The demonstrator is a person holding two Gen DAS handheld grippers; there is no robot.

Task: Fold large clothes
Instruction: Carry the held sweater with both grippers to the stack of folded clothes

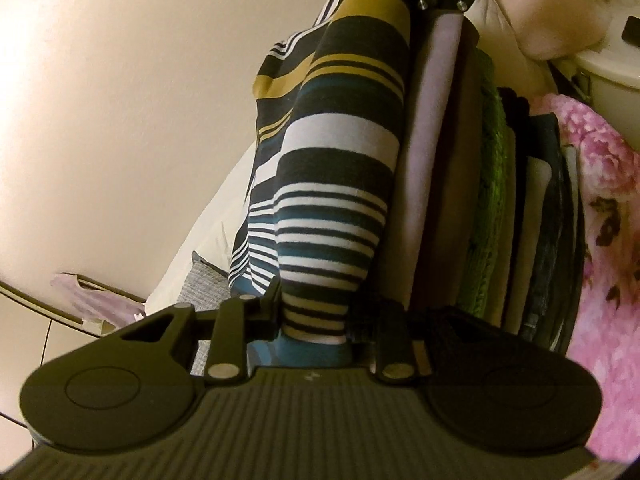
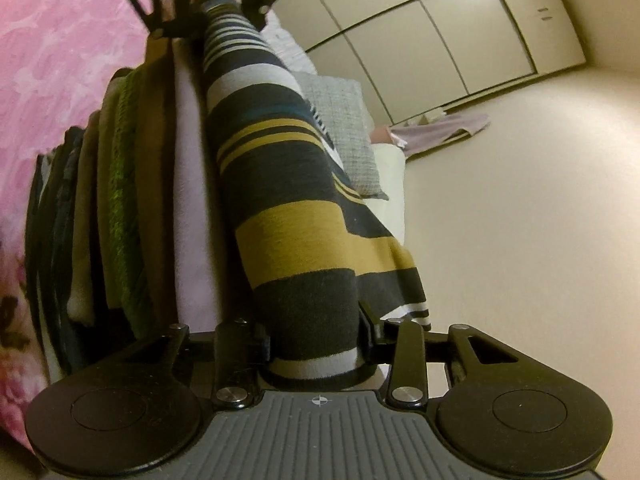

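The folded striped garment (image 1: 332, 208) is being pinched at both ends, between left hand-held gripper (image 1: 316, 312) and right hand-held gripper (image 2: 316, 344). If one's released first, it's probably getting unfolded beside the pile (image 2: 120, 184).

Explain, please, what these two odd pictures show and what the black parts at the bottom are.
Each picture comes from a camera mounted on a hand-held gripper, looking forward along its two fingers; a person holds one in each hand. The black parts at the bottom are the gripper itself. The left gripper and the right gripper each pinch one end of the same folded striped garment, stretched between them, so each camera also sees the other gripper at the top. The garment lies against a stack of folded clothes on a pink flowered blanket. The pictures look tilted.
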